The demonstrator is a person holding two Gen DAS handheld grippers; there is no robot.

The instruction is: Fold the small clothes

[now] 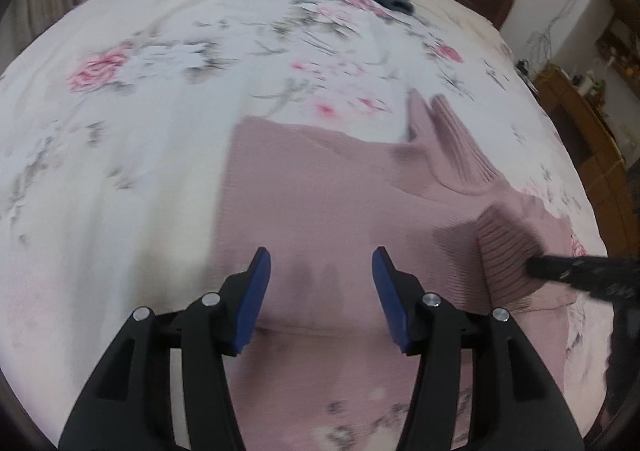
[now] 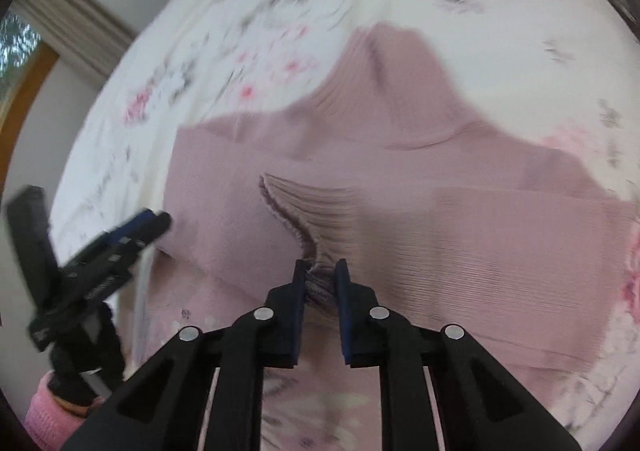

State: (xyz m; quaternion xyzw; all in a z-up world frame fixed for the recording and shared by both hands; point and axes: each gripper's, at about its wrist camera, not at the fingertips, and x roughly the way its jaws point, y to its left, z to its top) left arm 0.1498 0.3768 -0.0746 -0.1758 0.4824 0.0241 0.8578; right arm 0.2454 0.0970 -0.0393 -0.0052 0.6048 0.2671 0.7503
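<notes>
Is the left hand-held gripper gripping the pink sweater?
No, the left hand-held gripper is open, its blue pads apart above the pink sweater.

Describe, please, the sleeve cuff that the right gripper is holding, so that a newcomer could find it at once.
On the floral bedspread lies a dusty-pink sweater. Its ribbed sleeve cuff is folded across the body, pinched in the right gripper. Unlike the ribbed turtleneck collar farther up, it has a wavy edge and sits on the smooth knit.
</notes>
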